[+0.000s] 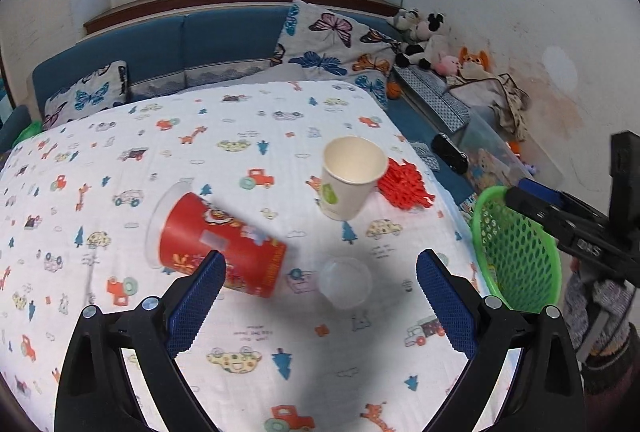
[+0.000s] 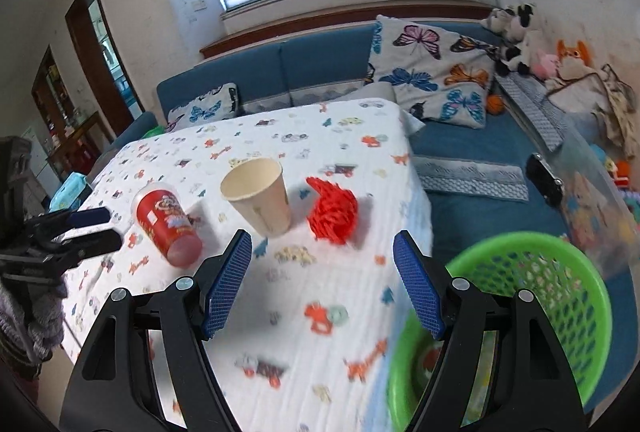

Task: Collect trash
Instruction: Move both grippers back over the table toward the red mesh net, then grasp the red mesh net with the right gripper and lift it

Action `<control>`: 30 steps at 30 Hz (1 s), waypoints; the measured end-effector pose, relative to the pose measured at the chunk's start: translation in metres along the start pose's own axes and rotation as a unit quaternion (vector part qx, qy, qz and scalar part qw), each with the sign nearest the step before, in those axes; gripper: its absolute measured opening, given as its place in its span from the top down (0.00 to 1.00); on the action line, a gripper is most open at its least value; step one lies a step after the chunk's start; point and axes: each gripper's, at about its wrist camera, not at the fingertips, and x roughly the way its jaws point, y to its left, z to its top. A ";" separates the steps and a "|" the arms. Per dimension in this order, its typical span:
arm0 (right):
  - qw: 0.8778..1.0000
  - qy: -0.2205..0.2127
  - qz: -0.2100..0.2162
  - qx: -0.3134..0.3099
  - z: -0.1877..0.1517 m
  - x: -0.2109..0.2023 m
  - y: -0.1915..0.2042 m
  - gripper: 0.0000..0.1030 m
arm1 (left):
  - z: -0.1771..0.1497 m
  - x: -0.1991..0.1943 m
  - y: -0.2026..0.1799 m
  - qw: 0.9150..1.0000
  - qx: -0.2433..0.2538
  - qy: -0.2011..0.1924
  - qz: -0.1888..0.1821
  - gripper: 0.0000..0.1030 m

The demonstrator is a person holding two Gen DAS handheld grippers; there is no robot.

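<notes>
Both views overlook table [image 1: 248, 136].

Printing on the red can [image 1: 218, 246] and cloth [image 1: 256, 336] is too blurred to read.

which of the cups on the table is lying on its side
The red snack cup, tipped over on the cloth. The white paper cup stands mouth up, as does the small clear plastic cup.

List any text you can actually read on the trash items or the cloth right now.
None is legible.
Red snack can: printed graphics and a white label, too blurred.
White paper cup: green mark, no readable words.
Cartoon-print tablecloth: small script lines, too small.
Right tool: pale lettering on its side, unclear.
</notes>
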 end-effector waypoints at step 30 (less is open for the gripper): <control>0.996 0.084 -0.028 0.000 -0.002 0.154 -0.019 0.51 | -0.024 0.021 0.032 0.999 -0.019 0.028 0.003 0.10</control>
